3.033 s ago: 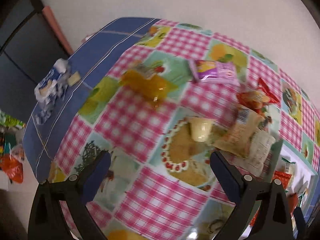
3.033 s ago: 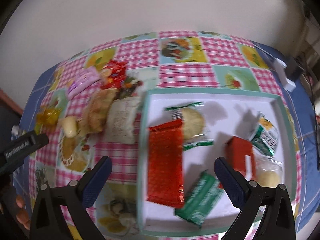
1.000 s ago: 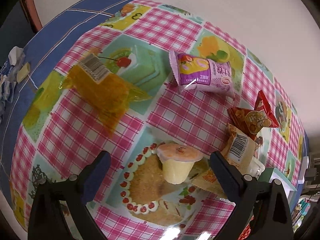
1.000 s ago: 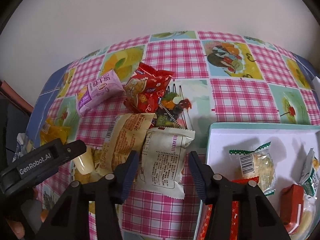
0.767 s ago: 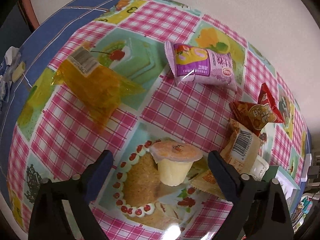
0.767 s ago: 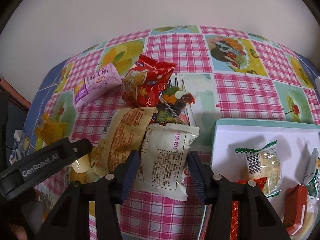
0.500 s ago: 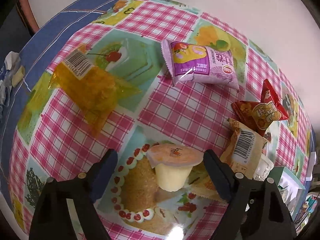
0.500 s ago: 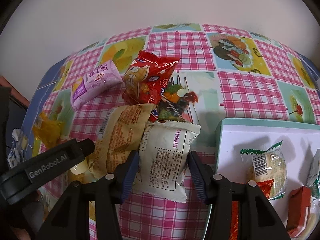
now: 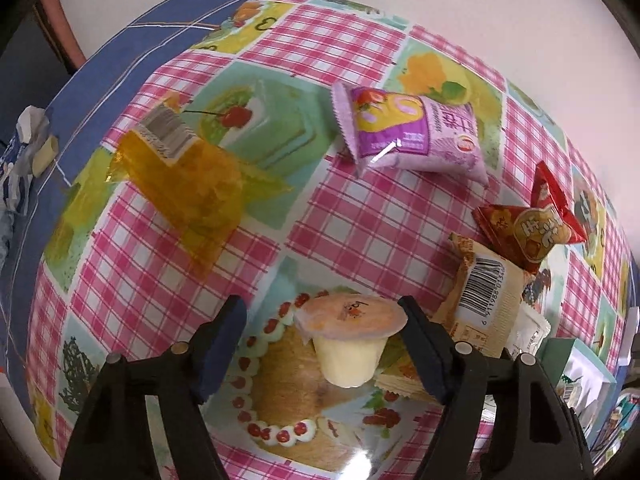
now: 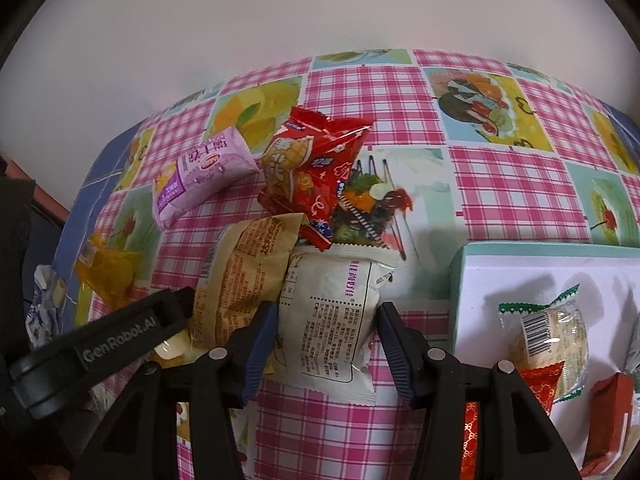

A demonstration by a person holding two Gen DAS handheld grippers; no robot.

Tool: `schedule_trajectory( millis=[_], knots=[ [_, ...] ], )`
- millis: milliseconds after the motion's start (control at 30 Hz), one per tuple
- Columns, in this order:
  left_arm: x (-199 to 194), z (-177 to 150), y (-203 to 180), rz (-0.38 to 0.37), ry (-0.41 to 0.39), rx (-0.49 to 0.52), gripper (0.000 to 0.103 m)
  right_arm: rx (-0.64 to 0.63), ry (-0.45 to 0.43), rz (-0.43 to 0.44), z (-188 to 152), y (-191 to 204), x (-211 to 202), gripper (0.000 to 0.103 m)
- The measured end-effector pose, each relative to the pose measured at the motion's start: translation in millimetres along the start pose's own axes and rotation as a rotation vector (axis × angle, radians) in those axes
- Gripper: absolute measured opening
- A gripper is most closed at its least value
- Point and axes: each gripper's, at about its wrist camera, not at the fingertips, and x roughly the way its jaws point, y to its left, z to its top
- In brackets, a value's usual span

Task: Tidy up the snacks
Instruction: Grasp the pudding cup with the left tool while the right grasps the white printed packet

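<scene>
A pudding cup [image 9: 348, 340] with an orange-tinted lid stands on the checked tablecloth between the fingers of my left gripper [image 9: 322, 318]. Its jaws are closing; the right pad is at the lid's rim, while a gap remains at the left pad. In the right wrist view a white snack packet [image 10: 332, 320] lies flat between the fingers of my right gripper [image 10: 326, 322], whose jaws are opening. The left gripper's black body [image 10: 120, 332] shows at the lower left there, over the cup.
A tan packet [image 10: 244, 276], a red packet [image 10: 312, 160] and a purple packet [image 10: 200, 168] lie beside the white one. A yellow see-through packet [image 9: 188, 176] lies to the left. A teal-rimmed tray [image 10: 464, 280] holding several snacks sits right. A wall backs the table.
My left gripper has come down closer to the pudding cup and its jaws have narrowed around it. The right gripper has stayed over the white packet, its jaws a touch wider.
</scene>
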Motion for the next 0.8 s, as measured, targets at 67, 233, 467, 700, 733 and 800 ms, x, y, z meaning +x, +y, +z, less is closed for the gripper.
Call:
schedule_trajectory(
  millis=[67, 233, 467, 700, 733, 800],
  knots=[
    [-1.2, 1.2, 2.1, 0.012, -0.003, -0.005, 0.078, -0.022, -0.001, -0.002, -0.7, 7.0, 2.2, 0.061],
    [-2.8, 3.2, 8.9, 0.018, -0.005, -0.019, 0.078, -0.047, -0.004, 0.001, -1.7, 13.5, 5.1, 0.068],
    [2.0, -0.3, 17.6, 0.028, 0.005, -0.006, 0.078, -0.067, -0.023, -0.069, -1.4, 14.2, 11.2, 0.069],
    [8.9, -5.8, 14.7, 0.066, 0.006, 0.019, 0.078, -0.138, -0.052, -0.176, -4.9, 20.4, 18.1, 0.07],
    [9.1, -6.3, 13.7, 0.069, 0.005, 0.022, 0.078, -0.138, -0.052, -0.175, -4.4, 20.1, 18.3, 0.07],
    [9.5, -7.4, 12.6, 0.068, 0.004, 0.025, 0.077, -0.139, -0.055, -0.172, -4.9, 19.1, 18.3, 0.07]
  ],
)
